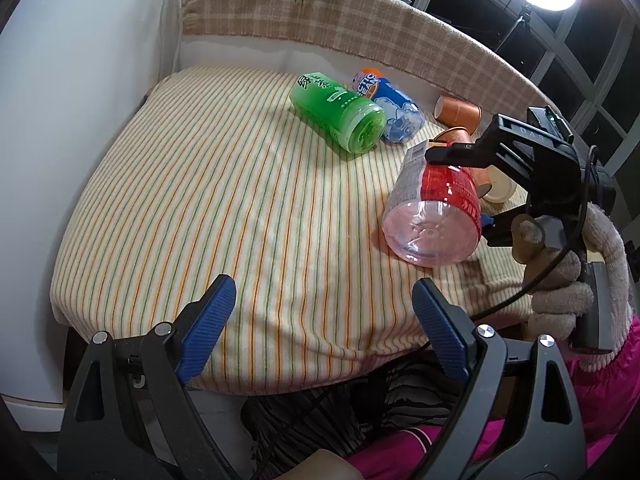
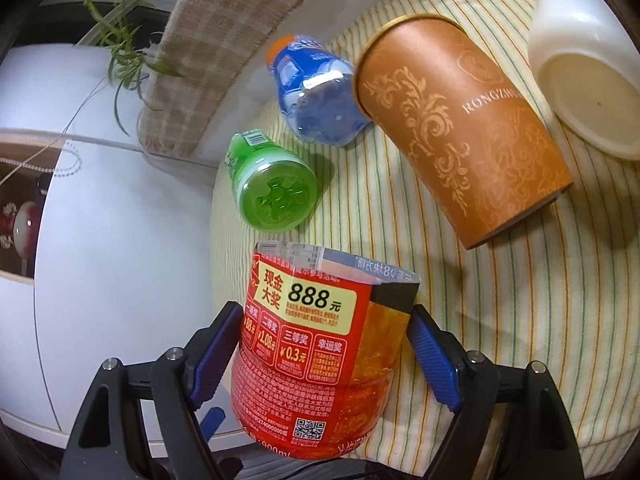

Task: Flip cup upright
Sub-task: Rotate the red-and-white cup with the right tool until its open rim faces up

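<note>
While the left gripper (image 1: 324,320) is idling released over the striped cloth (image 1: 224,200), the right gripper (image 2: 324,352) is clamping the red-labelled clear plastic cup (image 2: 316,364), held tilted above the cloth, long axis running forward, open rim away from the jaws.

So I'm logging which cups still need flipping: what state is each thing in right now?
red cup: held off the cloth, tilted, by the right gripper
green cup: on its side
blue cup: on its side
orange tube: on its side
white cup: on its side
left gripper: jaws open, holding nothing
</note>
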Demonstrator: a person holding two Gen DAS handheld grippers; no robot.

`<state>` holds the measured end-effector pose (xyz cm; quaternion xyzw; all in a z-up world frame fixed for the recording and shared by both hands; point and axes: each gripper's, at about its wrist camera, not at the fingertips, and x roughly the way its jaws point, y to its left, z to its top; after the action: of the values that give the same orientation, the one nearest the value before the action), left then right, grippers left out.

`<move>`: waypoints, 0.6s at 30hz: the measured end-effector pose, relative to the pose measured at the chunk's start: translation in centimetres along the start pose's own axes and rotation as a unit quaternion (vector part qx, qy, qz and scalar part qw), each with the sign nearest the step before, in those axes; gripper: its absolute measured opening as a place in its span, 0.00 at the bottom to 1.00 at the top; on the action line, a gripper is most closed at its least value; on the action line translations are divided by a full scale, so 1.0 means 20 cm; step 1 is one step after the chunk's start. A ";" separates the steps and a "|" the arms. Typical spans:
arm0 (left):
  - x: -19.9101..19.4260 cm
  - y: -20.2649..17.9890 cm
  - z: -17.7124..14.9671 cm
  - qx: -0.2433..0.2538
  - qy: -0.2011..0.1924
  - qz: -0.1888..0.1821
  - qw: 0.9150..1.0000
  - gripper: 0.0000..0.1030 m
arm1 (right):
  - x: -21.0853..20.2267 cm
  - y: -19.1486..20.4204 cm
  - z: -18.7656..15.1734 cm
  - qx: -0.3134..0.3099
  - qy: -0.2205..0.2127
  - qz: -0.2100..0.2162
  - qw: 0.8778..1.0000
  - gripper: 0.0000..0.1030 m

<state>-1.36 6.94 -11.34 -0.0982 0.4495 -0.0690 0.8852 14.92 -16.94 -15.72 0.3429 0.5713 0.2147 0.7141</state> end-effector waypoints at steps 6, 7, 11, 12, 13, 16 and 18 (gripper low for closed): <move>-0.01 -0.02 0.02 0.009 -0.010 0.003 1.000 0.89 | -0.08 0.09 -0.02 -0.077 -0.033 -0.030 0.996 0.82; -0.01 -0.02 0.02 0.008 -0.010 0.002 1.000 0.89 | -0.09 0.11 -0.02 -0.096 -0.042 -0.036 0.994 0.82; -0.01 -0.02 0.02 0.007 -0.011 0.000 1.000 0.89 | -0.14 0.18 -0.05 -0.171 -0.076 -0.072 0.980 0.82; 0.00 -0.02 0.02 0.006 -0.009 -0.001 1.000 0.89 | -0.15 0.19 -0.05 -0.186 -0.082 -0.078 0.976 0.82; 0.00 -0.03 0.02 0.005 -0.008 -0.001 1.000 0.89 | -0.16 0.21 -0.06 -0.207 -0.092 -0.088 0.970 0.82; 0.01 -0.03 0.02 0.005 -0.006 -0.003 1.000 0.89 | -0.16 0.25 -0.06 -0.251 -0.114 -0.109 0.955 0.82; 0.01 -0.04 0.02 0.005 -0.007 -0.004 1.000 0.89 | -0.16 0.27 -0.08 -0.278 -0.126 -0.121 0.945 0.82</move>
<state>-0.91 6.27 -11.04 -0.0965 0.4429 -0.0740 0.8883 13.02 -15.21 -9.74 0.0835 0.4319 0.2319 0.8676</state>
